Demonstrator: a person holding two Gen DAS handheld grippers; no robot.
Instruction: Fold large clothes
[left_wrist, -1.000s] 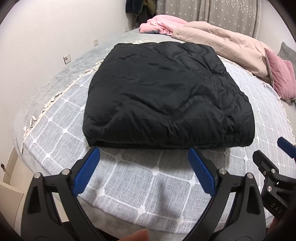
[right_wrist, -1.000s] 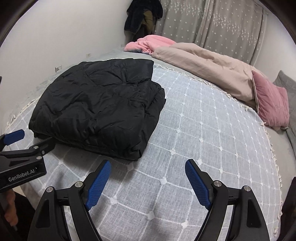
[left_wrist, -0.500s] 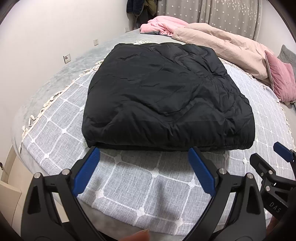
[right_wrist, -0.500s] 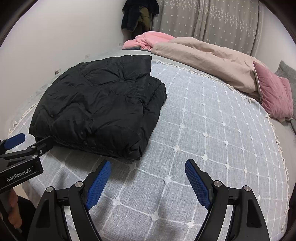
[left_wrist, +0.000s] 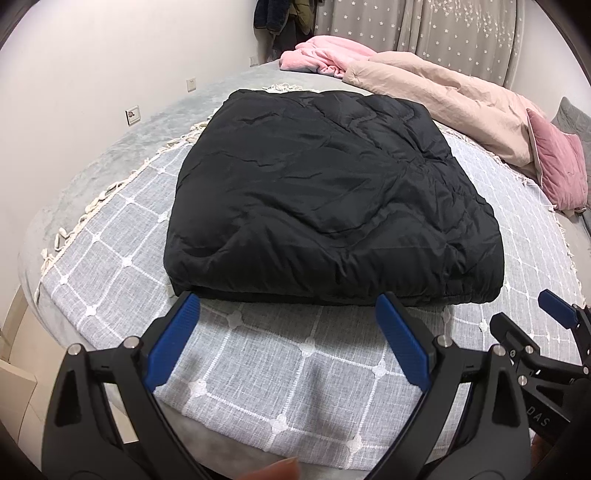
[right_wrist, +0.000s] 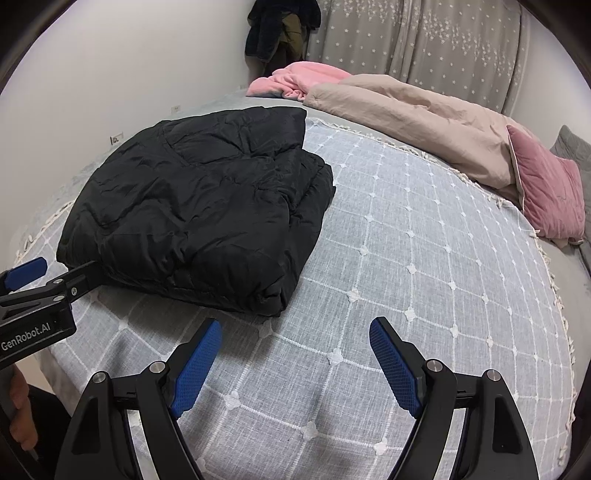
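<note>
Bedroom with white walls and star-print grey curtains (right_wrist: 424, 44); big bed covered by a grey bedspread (right_wrist: 424, 258) with a white grid pattern and small tufted knots, tasselled fringe along its left edge (left_wrist: 99, 199); wide stretch of bare bedspread to the right of the jacket in the right wrist view, narrower strip between jacket and near bed edge; black jacket (left_wrist: 325, 199) lies folded on the left part of the bed, a thick roughly rectangular stack, layers visible at its near edge and right side; fabric is shiny, puffy, quilted, with creases across the top; far side of bed holds a beige duvet (right_wrist: 413, 122) bunched lengthwise, a pink fleece blanket (right_wrist: 295, 79) crumpled beside it, a pink velvet pillow (right_wrist: 546, 192) at the right; dark clothes (right_wrist: 280, 26) hang in the far corner; wall sockets low on the left wall; left gripper (left_wrist: 288, 343) hovers just in front of the jacket's near edge, jaws spread wide, blue textured pads holding nothing; right gripper (right_wrist: 295, 362) over bare bedspread just off the jacket's near right corner, jaws also wide apart, nothing between them; both grippers black plastic with blue pads.
</note>
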